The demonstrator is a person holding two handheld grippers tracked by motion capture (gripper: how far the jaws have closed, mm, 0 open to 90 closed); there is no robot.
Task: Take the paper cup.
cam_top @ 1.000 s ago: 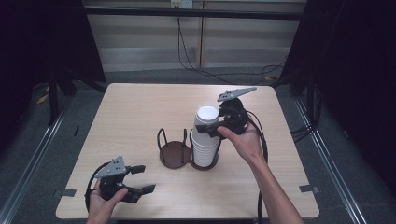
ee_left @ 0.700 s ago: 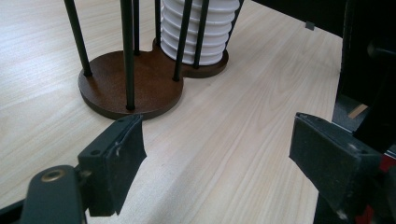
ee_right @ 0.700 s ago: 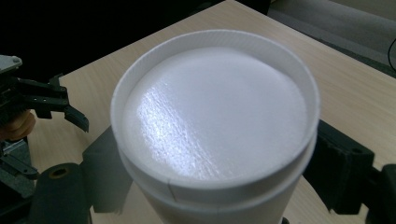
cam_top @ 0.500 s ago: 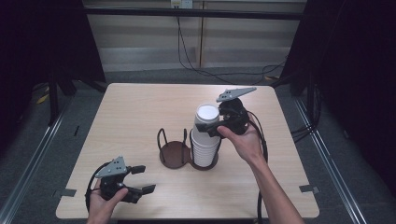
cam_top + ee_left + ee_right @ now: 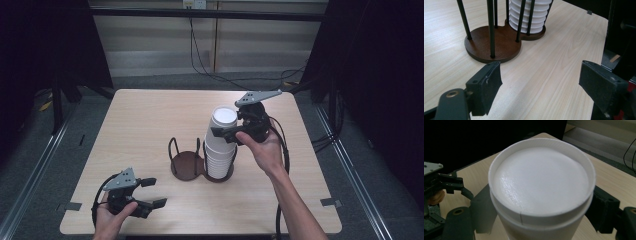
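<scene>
A stack of upside-down white cups (image 5: pixel 219 152) stands in the right ring of a brown two-ring holder (image 5: pixel 184 166) with black rods. My right gripper (image 5: pixel 227 129) is at the top of the stack, its jaws closed on either side of the top cup (image 5: pixel 541 182), pads against its wall. My left gripper (image 5: pixel 155 192) rests at the table's front left, open with nothing between its jaws. In the left gripper view, the left gripper (image 5: pixel 541 82) looks at the holder's base (image 5: pixel 499 42) and the stack's lowest cups (image 5: pixel 529 17).
The holder's left ring (image 5: pixel 182 150) holds no cups. Bare light wood table (image 5: pixel 145 120) stretches to the left and behind. Cables (image 5: pixel 285 150) trail from the right gripper along the forearm. The left gripper (image 5: pixel 449 186) appears far off in the right gripper view.
</scene>
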